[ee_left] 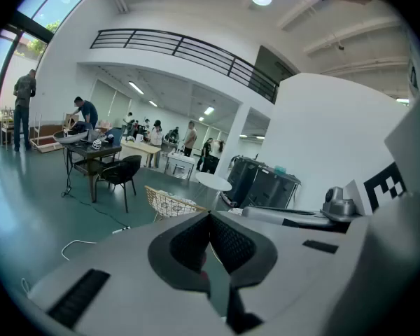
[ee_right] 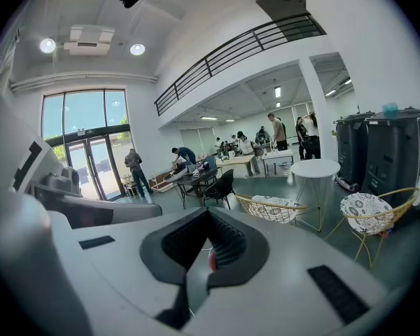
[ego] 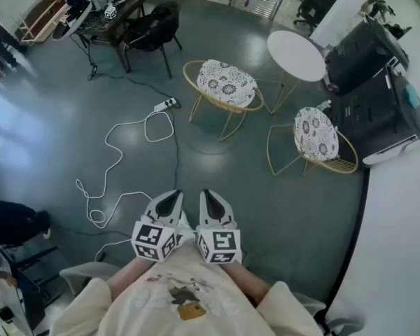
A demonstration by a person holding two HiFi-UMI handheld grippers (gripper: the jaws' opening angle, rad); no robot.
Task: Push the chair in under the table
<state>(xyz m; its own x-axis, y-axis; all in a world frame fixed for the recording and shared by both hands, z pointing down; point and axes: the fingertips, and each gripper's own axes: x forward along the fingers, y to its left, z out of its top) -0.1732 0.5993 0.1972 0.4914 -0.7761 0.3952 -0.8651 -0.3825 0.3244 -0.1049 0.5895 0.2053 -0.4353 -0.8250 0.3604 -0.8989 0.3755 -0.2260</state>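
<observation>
A round white table (ego: 296, 54) stands at the upper right of the head view, with two gold wire chairs with patterned cushions near it. One chair (ego: 225, 88) stands to the table's left, pulled away from it. The other chair (ego: 318, 137) stands in front of the table, by the wall. My left gripper (ego: 169, 203) and right gripper (ego: 211, 203) are held side by side close to my body, far from both chairs, both shut and empty. The right gripper view shows the table (ee_right: 316, 169) and both chairs (ee_right: 269, 208) ahead. In the left gripper view only the table (ee_left: 213, 182) and one chair (ee_left: 169, 203) appear.
A white power strip (ego: 166, 105) with a looping white cable (ego: 119, 152) lies on the grey floor left of the near chair. A black chair (ego: 155, 30) and a cluttered desk (ego: 105, 12) stand at the back left. Black bins (ego: 378, 103) line the right wall. People stand in the distance.
</observation>
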